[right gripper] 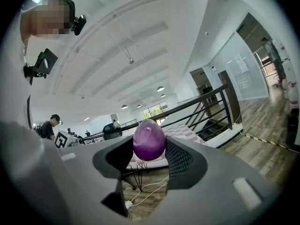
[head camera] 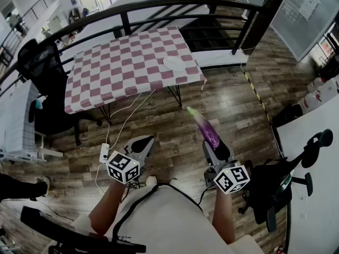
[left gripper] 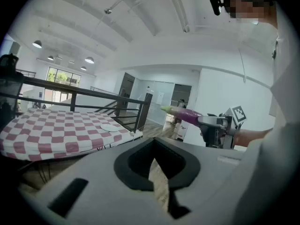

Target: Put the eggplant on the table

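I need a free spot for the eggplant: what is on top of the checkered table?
A white plate lies near the right edge of the tablecloth; nothing else shows on it. The cloth hides the tabletop underneath.

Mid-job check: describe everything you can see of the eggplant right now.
The eggplant is slim and glossy purple, fading to a pale green tip. Its skin looks smooth, perhaps plastic. The right tongs clamp its thick rounded end between both pads. The rest sticks out forward, roughly level, with the tip toward the checkered table. It hangs in the air above the wooden floor, short of the table, touching only the tongs.
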The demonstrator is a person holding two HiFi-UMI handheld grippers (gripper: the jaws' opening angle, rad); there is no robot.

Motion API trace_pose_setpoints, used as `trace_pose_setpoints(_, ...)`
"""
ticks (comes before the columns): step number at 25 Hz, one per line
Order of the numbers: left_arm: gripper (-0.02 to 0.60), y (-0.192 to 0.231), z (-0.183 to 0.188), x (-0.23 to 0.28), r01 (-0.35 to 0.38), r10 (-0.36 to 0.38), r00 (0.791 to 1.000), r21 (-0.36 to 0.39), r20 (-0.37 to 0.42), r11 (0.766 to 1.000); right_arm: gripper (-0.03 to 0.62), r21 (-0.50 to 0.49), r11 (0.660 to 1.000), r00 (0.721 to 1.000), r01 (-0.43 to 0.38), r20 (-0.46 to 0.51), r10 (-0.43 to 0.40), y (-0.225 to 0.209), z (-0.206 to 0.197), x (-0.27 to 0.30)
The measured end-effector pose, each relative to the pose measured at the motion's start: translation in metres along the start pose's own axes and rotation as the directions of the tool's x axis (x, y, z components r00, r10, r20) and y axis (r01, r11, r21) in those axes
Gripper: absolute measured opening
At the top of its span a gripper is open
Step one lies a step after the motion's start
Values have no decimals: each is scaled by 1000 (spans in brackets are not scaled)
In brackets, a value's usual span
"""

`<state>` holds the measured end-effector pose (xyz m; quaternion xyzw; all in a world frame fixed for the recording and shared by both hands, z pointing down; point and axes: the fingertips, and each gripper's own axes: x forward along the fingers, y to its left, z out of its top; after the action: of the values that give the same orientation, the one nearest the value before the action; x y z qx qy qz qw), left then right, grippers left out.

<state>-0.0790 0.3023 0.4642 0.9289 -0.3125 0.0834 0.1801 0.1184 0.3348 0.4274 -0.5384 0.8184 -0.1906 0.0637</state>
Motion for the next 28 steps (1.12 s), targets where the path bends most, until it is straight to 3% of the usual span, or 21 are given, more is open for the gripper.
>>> trace_pose_setpoints(9, 3, 11, 4, -11, 17, -17, 1000, 18, 1, 1000, 219, 23, 999, 999, 31, 14, -31, 14, -8, -6)
trace_pose_setpoints(15, 3, 18, -1, -16, 17, -17, 1000, 14, -2, 1000, 222, 43, 999, 1000, -11, 9, 11, 28, -12, 1)
trace_pose_setpoints(28, 3, 30, -4, -34, 22, -22, 1000, -6, 16, 1000, 221, 10, 999, 999, 53, -8, -53, 32, -20, -6)
